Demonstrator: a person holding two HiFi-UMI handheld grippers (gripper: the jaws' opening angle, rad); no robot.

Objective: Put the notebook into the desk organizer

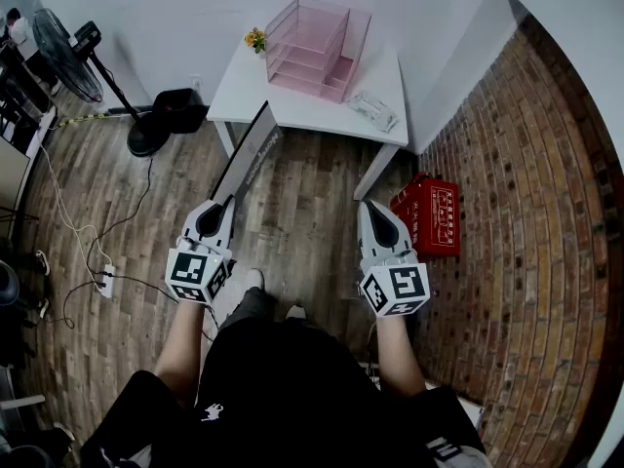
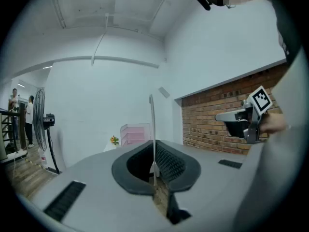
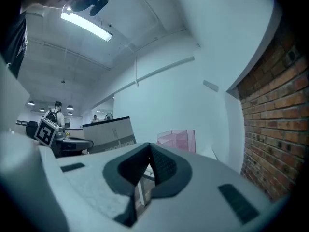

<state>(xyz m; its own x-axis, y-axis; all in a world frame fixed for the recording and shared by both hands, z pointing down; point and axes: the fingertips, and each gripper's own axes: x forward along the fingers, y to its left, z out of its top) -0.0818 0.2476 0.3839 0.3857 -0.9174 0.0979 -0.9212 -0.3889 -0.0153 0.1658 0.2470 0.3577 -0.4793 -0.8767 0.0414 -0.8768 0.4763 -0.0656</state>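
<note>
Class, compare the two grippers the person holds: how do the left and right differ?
The left gripper is shut on the notebook, held on edge; the right gripper is shut on nothing. The right gripper is nearer the red crate than the left gripper. Both point toward the white table.

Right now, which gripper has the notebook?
The left gripper: it is shut on the notebook, which sticks out ahead of it. The right gripper is shut too, but with nothing between its jaws.
</note>
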